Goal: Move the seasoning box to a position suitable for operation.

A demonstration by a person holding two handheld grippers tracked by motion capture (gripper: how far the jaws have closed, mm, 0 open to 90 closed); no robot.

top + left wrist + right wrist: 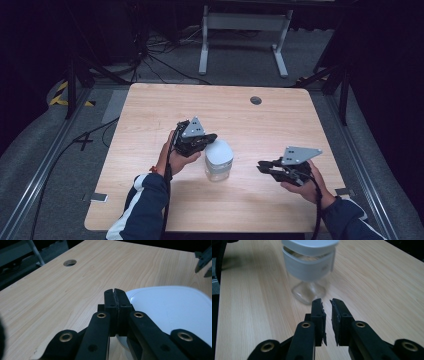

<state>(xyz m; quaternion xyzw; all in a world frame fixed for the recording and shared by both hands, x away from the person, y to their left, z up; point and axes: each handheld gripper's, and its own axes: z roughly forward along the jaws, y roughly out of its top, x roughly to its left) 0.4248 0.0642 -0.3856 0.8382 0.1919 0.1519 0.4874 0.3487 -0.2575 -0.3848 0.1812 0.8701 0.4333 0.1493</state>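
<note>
Left gripper [207, 141] clenched, empty, touching the white-lidded clear jar [218, 160] mid-table [150, 110]. Right gripper [264, 166] right of jar, well apart, jaws slightly parted, empty.

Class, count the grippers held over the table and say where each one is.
2. The left gripper is beside the white-lidded clear container near the table's middle, jaws shut; the right gripper is off to that container's right, holding nothing.

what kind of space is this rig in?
Likely a lab or recording studio, not a home: bare wooden table with a cable hole, dark curtains around, loose cables and hazard tape on grey carpet.
</note>
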